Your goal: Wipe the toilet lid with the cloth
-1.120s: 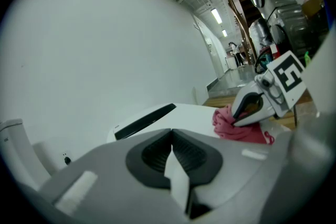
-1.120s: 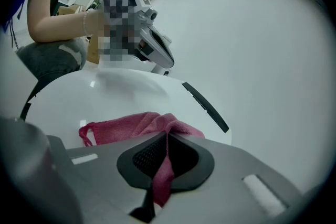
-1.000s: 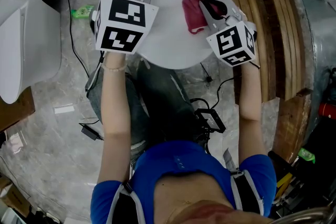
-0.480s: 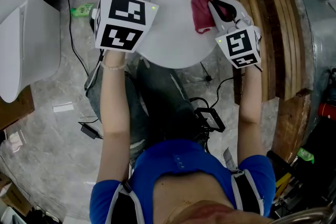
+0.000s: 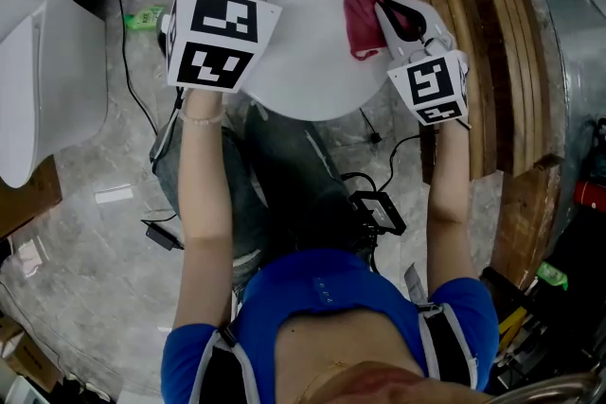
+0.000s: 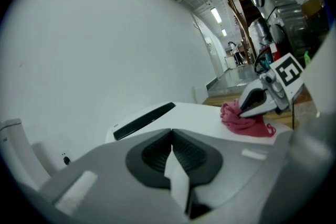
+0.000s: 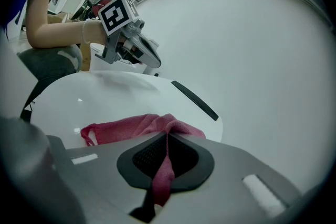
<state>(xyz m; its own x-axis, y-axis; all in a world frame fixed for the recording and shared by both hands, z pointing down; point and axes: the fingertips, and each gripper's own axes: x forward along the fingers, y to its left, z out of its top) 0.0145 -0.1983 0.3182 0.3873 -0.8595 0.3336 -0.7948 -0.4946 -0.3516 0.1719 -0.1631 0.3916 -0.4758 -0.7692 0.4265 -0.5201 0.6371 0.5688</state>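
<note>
Head view: wiping looks under way, with the right gripper (image 5: pixel 386 7) holding the pink cloth (image 5: pixel 363 9) on the right side of the lid (image 5: pixel 312 33); how much is done, I can't tell. Left gripper view: the left gripper (image 6: pixel 171 132) is closed and empty over the lid's left. Right gripper view: jaws clamped on a fold of cloth, the rest bunched on the glossy lid.

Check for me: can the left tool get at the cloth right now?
Probably yes: only bare lid lies between the left tool and the cloth. But the left tool is shut, and the right tool has the cloth pinched.
</note>
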